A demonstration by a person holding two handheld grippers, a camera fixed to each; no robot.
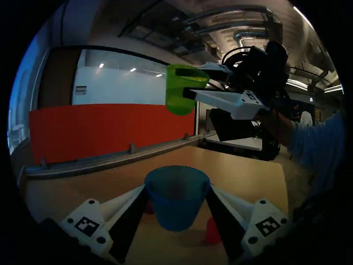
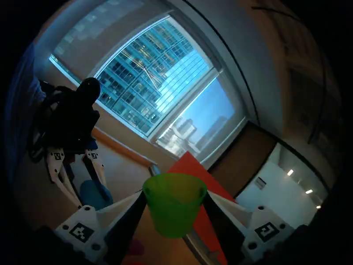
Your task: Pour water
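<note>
Left gripper (image 1: 177, 191) clamped on blue cup (image 1: 177, 210), both my fingers on its sides, bottom centre of left gripper view, over the table (image 1: 251, 170); right gripper (image 2: 174, 196) clamped on green cup (image 2: 174, 214), bottom centre of right gripper view; in left gripper view green sits top centre, above blue.

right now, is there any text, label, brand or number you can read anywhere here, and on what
No text here can be read.
The wall plaque: too small and blurred to read.
The square markers on the left hand-held gripper and the right hand-held gripper: black-and-white patterns, no letters.
The blue cup and the green cup: no print on the sides that show.
</note>
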